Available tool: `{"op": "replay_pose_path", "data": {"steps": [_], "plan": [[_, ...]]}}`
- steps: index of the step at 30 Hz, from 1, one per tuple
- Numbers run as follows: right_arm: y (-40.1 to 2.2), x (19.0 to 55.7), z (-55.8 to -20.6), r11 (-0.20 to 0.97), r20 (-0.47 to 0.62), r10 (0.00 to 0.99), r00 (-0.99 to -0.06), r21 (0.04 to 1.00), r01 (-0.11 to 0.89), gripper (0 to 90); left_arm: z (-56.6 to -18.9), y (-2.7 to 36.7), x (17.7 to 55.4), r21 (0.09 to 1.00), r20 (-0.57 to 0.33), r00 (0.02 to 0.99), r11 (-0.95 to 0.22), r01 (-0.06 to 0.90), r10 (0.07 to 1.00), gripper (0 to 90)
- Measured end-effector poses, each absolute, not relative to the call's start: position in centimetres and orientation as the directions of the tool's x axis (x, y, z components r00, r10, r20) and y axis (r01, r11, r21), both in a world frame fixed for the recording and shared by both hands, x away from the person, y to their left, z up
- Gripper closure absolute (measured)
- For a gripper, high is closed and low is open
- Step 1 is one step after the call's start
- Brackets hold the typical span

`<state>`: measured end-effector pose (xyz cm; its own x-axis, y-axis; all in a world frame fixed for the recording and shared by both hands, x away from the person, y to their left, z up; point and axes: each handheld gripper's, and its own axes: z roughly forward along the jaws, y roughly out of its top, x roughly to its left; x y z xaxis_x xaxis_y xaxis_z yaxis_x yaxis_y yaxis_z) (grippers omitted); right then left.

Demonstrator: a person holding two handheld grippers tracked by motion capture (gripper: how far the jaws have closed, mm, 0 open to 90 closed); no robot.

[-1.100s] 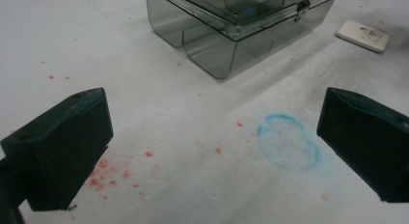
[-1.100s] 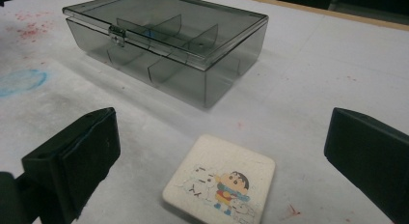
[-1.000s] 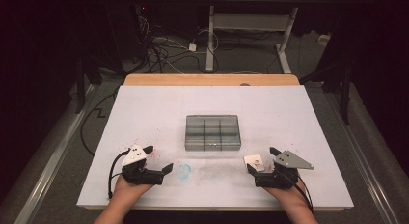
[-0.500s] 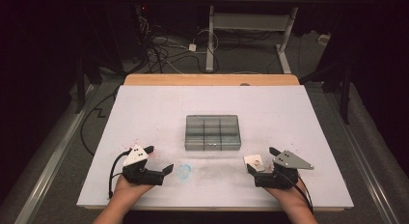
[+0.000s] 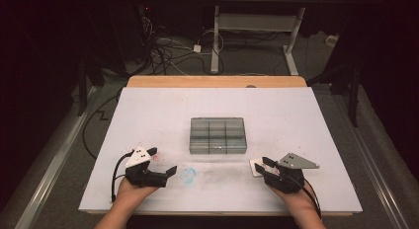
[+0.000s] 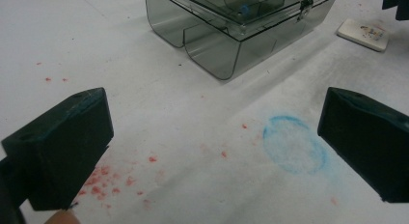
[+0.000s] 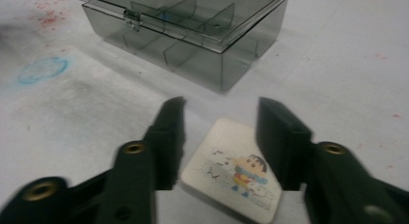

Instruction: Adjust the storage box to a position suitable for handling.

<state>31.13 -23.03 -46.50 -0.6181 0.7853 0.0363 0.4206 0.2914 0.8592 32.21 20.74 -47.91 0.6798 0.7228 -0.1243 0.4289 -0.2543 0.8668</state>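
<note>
Smoky grey see-through box [image 5: 218,135] mid frame, silver clasp [image 7: 129,20]. White table sheet [image 5: 306,120], red specks [image 6: 103,183] lower left, light blue chalky ring [image 6: 294,144] right of centre. White square eraser [image 7: 234,178] with a cartoon kid print: black hair, red top. Black right gripper [image 7: 219,137], brass screws. Tan table edge [image 5: 217,81] at top.

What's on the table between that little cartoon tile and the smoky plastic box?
Nothing: bare white table separates the tile from the box, plain in the right gripper view.
</note>
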Motion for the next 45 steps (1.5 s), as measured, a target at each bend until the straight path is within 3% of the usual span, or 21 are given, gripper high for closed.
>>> {"op": "replay_pose_path", "data": {"steps": [6, 18, 25, 29, 30, 33, 41, 45], "plan": [[-22.3, 31.4, -46.7, 0.339, 0.033, 0.766, -0.642, 0.827, 0.448, 90.0, -47.8, 21.1, 32.4, 0.854, -0.168, 0.700, -0.251, 0.455, 0.694, 2.5], [-19.6, 31.2, -47.8, 0.472, -0.007, 0.724, -0.689, 0.733, 0.489, 90.0, -48.2, 20.7, 32.3, 0.857, -0.136, 0.701, -0.271, 0.437, 0.700, 2.3], [-20.8, 31.2, -47.7, 0.449, 0.004, 0.750, -0.661, 0.730, 0.514, 90.0, -48.2, 20.6, 32.2, 0.857, -0.135, 0.710, -0.279, 0.434, 0.691, 2.3], [-22.0, 31.5, -47.1, 0.381, 0.059, 0.753, -0.656, 0.773, 0.507, 63.8, -48.2, 20.7, 32.3, 0.858, -0.139, 0.711, -0.275, 0.434, 0.689, 2.3], [-22.0, 31.5, -47.1, 0.381, 0.059, 0.753, -0.656, 0.773, 0.507, 63.8, -48.2, 20.7, 32.3, 0.858, -0.139, 0.711, -0.275, 0.434, 0.689, 2.3], [-22.6, 32.6, -46.9, 0.382, 0.024, 0.772, -0.635, 0.780, 0.495, 36.5, -48.2, 20.6, 32.3, 0.858, -0.138, 0.712, -0.276, 0.433, 0.689, 2.2], [-22.6, 34.7, -47.7, 0.420, 0.002, 0.780, -0.626, 0.740, 0.525, 24.4, -48.3, 20.6, 32.3, 0.858, -0.140, 0.713, -0.275, 0.434, 0.687, 2.0], [-22.4, 34.9, -47.9, 0.443, -0.012, 0.776, -0.630, 0.722, 0.532, 24.0, -48.3, 20.6, 32.3, 0.858, -0.141, 0.713, -0.274, 0.434, 0.687, 2.0]]}}
